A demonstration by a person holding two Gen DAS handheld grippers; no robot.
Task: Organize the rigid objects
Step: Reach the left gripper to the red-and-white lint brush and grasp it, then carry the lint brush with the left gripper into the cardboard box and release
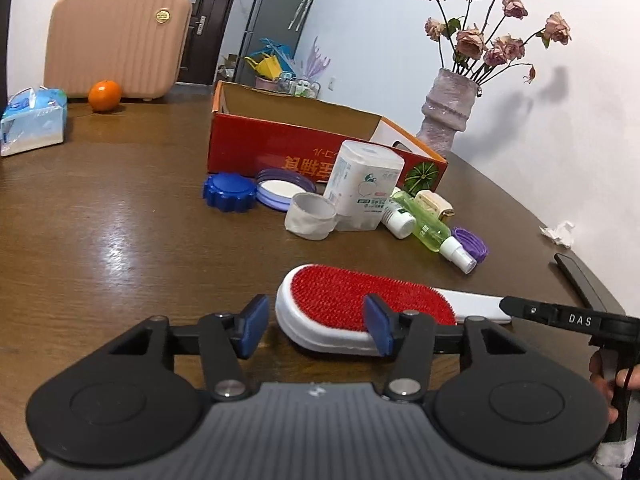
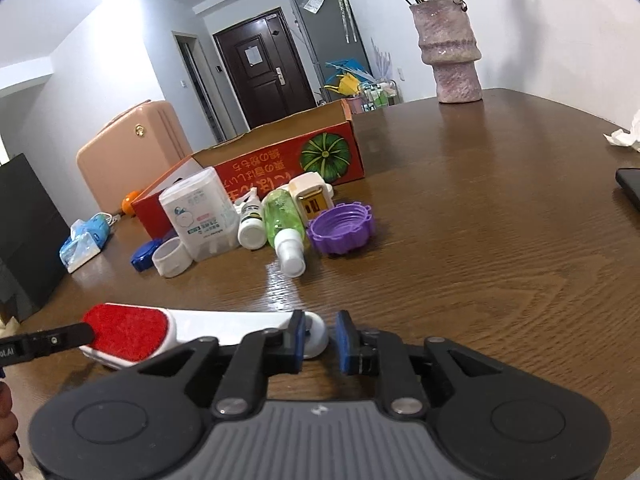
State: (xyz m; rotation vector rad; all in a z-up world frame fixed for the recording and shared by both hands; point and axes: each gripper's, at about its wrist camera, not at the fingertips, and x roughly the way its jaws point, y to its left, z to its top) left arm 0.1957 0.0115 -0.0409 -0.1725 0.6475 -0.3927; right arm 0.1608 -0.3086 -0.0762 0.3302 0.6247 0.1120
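A white lint brush with a red pad [image 1: 340, 312] [image 2: 128, 332] lies flat on the brown table near me. My left gripper [image 1: 316, 326] is open, its right pad over the brush head. My right gripper [image 2: 320, 340] is open at the brush's handle end [image 2: 316, 336], which sits between its pads. Beyond lie a white canister [image 1: 360, 188] [image 2: 200, 212], a green spray bottle [image 1: 428, 228] [image 2: 284, 220], a small white bottle [image 1: 398, 218], a purple lid [image 2: 340, 228], a blue lid [image 1: 230, 192] and a white ring [image 1: 310, 216], in front of an open red cardboard box [image 1: 280, 148] [image 2: 280, 160].
A vase of dried roses [image 1: 448, 112] [image 2: 448, 52] stands at the far right. A pink suitcase [image 1: 116, 36], an orange [image 1: 105, 95] and a tissue pack [image 1: 32, 120] sit at the far left. A dark phone [image 2: 630, 188] and crumpled tissue [image 1: 558, 232] lie at the right edge.
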